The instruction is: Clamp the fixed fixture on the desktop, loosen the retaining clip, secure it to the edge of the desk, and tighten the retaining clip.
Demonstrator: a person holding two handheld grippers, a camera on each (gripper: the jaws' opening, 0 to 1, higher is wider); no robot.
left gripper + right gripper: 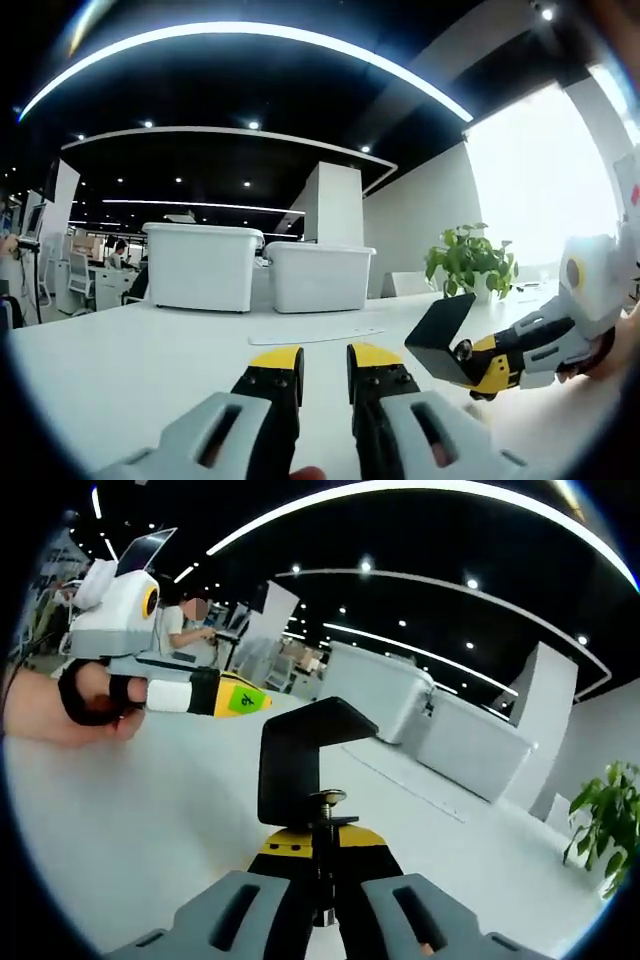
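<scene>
Plant (471,262) right of bins (204,265)

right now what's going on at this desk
A person holds a gripper in each hand over a white desk. The right gripper is shut on the screw of a black C-shaped clamp fixture and holds it up above the desktop, not yet at the desk edge. The left gripper holds nothing, its jaws slightly apart. Two white storage bins and a potted plant stand at the far side.
</scene>
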